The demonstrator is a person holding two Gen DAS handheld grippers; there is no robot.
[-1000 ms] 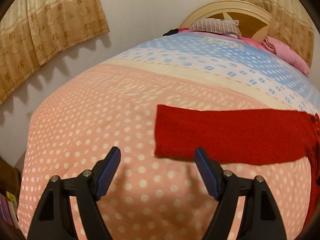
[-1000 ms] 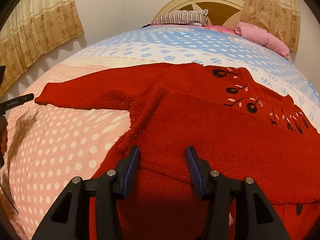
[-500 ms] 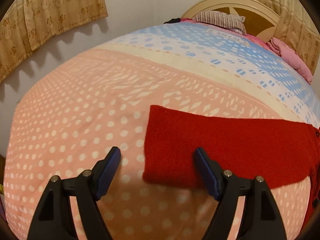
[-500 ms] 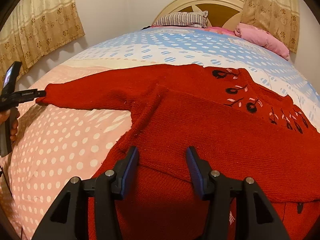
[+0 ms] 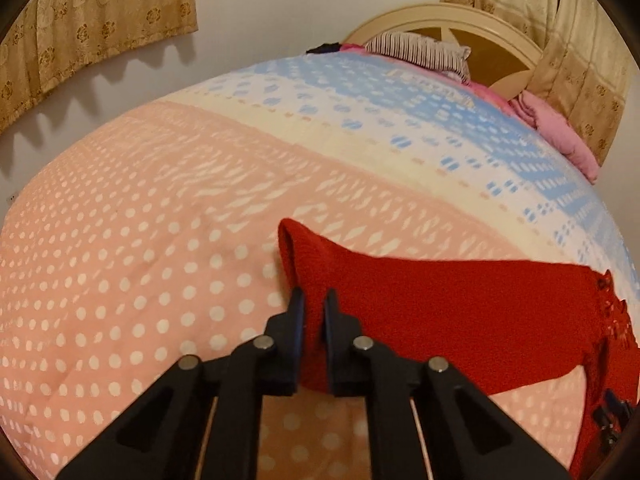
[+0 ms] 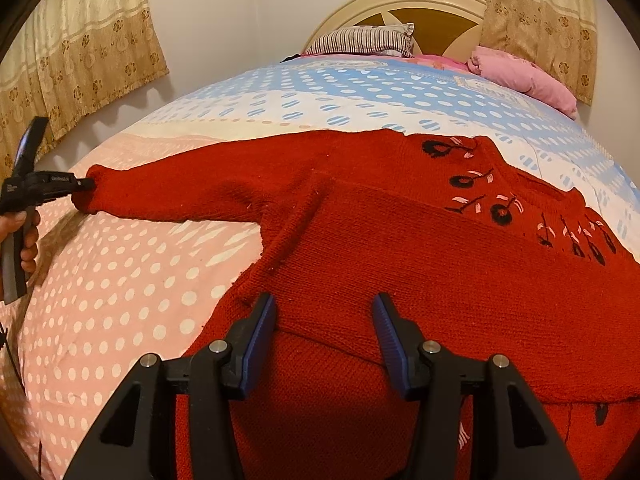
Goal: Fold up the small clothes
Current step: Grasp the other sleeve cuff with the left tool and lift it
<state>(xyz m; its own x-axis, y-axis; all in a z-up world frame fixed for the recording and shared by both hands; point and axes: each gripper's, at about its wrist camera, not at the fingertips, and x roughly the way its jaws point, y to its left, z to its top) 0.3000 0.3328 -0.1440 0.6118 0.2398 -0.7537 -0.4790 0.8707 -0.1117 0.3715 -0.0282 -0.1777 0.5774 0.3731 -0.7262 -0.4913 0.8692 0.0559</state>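
My left gripper (image 5: 313,300) has just closed its jaws on the cuff of the red sweater (image 6: 400,248) spread on the bed (image 6: 120,300); my right gripper (image 6: 324,308) hovers half-open over its hem

Coarse red knit sweater (image 6: 400,248) – soft, matt dotted cloth bedspread (image 6: 120,300).

The red sweater's (image 6: 400,248) lower hem runs off the frame, perhaps folded under.
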